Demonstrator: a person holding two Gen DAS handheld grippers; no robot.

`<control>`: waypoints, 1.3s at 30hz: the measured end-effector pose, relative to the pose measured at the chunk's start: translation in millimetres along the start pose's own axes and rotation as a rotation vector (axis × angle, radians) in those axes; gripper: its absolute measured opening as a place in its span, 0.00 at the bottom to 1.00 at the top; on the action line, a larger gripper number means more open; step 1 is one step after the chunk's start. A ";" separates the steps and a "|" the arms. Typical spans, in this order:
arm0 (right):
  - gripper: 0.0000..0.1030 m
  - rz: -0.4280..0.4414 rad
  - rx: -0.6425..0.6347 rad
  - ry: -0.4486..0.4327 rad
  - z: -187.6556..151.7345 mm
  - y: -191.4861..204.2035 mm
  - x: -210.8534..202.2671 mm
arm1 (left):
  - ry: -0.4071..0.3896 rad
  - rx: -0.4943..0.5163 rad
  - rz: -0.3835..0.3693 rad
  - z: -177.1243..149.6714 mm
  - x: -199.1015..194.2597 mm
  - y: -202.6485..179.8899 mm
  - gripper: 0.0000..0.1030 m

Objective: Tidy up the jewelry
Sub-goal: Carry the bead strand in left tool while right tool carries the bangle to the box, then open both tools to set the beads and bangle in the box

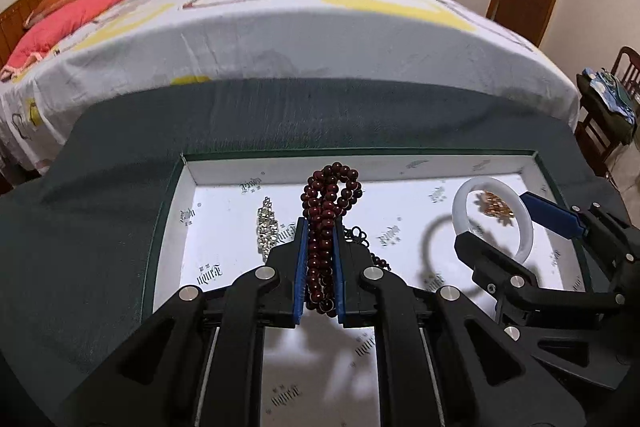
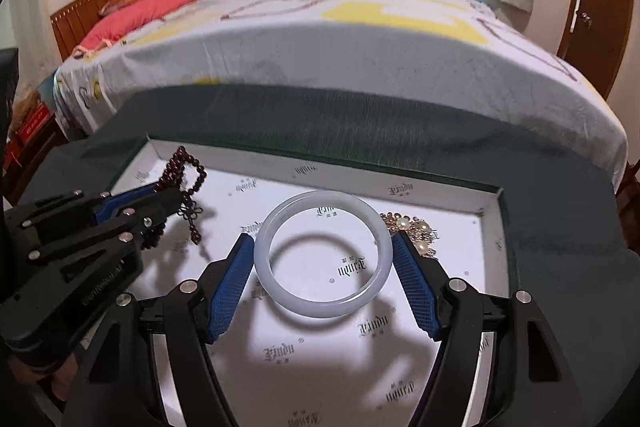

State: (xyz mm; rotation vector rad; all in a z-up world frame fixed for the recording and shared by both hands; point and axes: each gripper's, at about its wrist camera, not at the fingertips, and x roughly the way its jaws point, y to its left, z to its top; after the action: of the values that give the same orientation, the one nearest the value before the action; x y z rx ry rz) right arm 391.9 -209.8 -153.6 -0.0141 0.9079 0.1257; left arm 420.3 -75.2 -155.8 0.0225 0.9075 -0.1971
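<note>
Left gripper [image 1: 319, 267]: its blue-padded jaws are pressed together on a bunched strand of dark red beads [image 1: 324, 223], which loops up above the fingertips and trails down between the pads; a black knotted cord tail hangs from the strand on the side toward the bangle. In the right wrist view the same gripper [image 2: 166, 193] enters from the left edge, the beads [image 2: 182, 173] held clear of the tray floor near the tray's far left corner.

Right gripper [image 2: 324, 267]: jaws spread wide, one blue pad against each outer side of a pale white bangle [image 2: 324, 255], which is held tilted above the tray floor and casts a ring-shaped shadow beneath it. Seen from the left wrist camera, the right gripper [image 1: 520, 223] and bangle [image 1: 494, 215] lie toward the tray's right end.

Tray [image 1: 224, 187]: shallow, white-lined with printed lettering, dark green rim. On its floor, left of the beads, lies a silvery sparkling piece [image 1: 267, 227]; just beyond the bangle lies a gold-and-pearl piece [image 2: 416, 229], toward the tray's right wall.

The tray sits on a dark green cloth [image 1: 100, 227]; beyond the cloth stands a bed [image 1: 280, 27] with a red pillow [image 1: 80, 11].
</note>
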 end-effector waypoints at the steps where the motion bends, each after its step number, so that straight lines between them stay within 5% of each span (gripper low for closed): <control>1: 0.66 -0.002 -0.002 0.008 0.7 0.1 2.1 | 0.011 -0.003 -0.001 1.1 3.4 1.7 0.11; 10: 0.66 -0.021 -0.016 0.091 10.7 0.0 23.7 | 0.081 -0.006 0.012 5.3 27.0 6.2 0.12; 21: 0.71 -0.018 0.003 0.105 13.0 -6.4 29.1 | 0.088 -0.034 0.021 7.0 31.4 12.4 0.50; 26: 0.71 -0.042 0.003 0.061 12.5 -9.2 20.1 | 0.042 -0.037 0.040 7.2 23.3 11.8 0.63; 39: 0.71 -0.118 -0.020 -0.108 -2.3 -12.7 -43.3 | -0.159 -0.018 0.102 -3.7 -47.8 0.0 0.73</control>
State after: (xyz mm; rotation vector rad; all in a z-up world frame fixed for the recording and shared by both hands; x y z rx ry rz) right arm 365.1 -227.0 -121.5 -0.0788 0.7960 0.0249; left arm 388.7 -67.2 -120.6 0.0361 0.7477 -0.0948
